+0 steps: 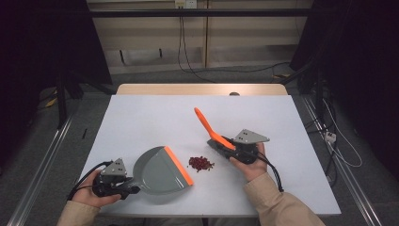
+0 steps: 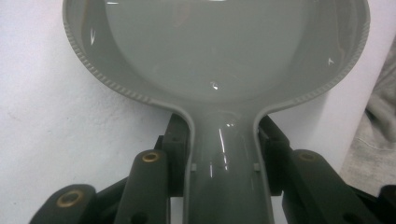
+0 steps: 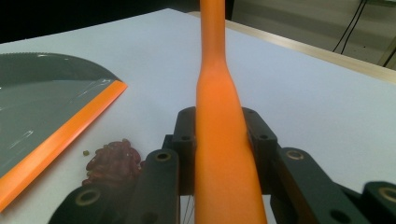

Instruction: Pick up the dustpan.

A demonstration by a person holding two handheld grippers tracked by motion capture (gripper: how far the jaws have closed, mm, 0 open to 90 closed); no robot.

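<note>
A grey dustpan (image 1: pixel 157 175) with an orange front lip (image 1: pixel 179 165) lies flat on the white table (image 1: pixel 150 117) at the near left. My left gripper (image 1: pixel 132 189) is shut on its handle (image 2: pixel 224 163), a jaw pressing on each side. A small heap of dark red beans (image 1: pixel 201 164) sits just right of the lip. My right gripper (image 1: pixel 227 146) is shut on the orange handle of a brush (image 1: pixel 206 124), which slants up and away to the left. In the right gripper view the handle (image 3: pixel 219 116) runs between the jaws, with the beans (image 3: pixel 114 161) and the dustpan (image 3: pixel 42 102) at left.
The white table top (image 1: pixel 282 122) lies bare around the dustpan and beans. A wooden edge (image 1: pixel 202 89) borders its far side. Cables (image 1: pixel 339 141) trail over the floor at the right, beyond the table's edge. Dark stands flank both sides.
</note>
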